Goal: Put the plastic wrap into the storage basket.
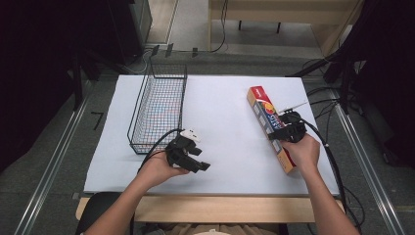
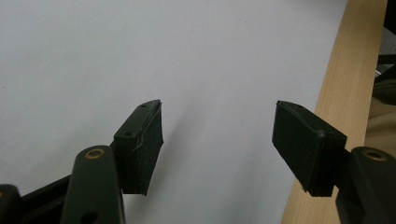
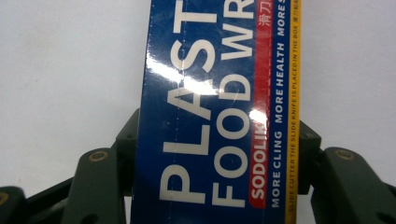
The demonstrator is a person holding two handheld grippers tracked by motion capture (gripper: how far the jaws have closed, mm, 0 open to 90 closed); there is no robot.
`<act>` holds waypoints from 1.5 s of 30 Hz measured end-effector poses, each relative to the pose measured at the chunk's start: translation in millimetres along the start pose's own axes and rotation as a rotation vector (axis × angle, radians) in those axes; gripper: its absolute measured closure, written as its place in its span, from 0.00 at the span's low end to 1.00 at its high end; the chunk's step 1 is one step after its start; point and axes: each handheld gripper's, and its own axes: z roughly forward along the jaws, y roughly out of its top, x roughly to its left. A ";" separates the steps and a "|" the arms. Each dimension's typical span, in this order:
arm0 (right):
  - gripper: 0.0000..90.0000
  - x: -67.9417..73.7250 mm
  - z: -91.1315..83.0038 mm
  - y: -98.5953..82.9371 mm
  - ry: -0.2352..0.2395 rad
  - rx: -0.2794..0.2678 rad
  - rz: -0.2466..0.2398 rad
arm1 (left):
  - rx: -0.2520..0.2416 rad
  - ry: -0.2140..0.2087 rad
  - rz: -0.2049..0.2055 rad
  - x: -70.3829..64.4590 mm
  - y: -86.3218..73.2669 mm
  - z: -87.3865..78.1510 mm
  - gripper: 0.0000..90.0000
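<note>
A long blue, red and orange box of plastic food wrap (image 1: 266,117) lies on the white table (image 1: 225,137) at the right, running from far left to near right. My right gripper (image 1: 288,131) is down over its middle, jaws closed against both long sides of the box (image 3: 219,116). My left gripper (image 1: 195,159) hovers near the table's front left, beside the basket's near end. Its jaws stand wide apart above bare white surface, with nothing between the fingers (image 2: 144,147).
A black wire basket (image 1: 159,105) stands at the left of the table, long axis running away from me. The wooden front edge of the table (image 2: 336,107) lies just past the left gripper. Cables trail from both grippers.
</note>
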 end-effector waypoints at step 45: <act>0.46 34.5 -41.9 -25.8 0.226 -0.018 -0.427 | -0.044 -0.013 0.045 2.8 -3.4 -20.9 0.35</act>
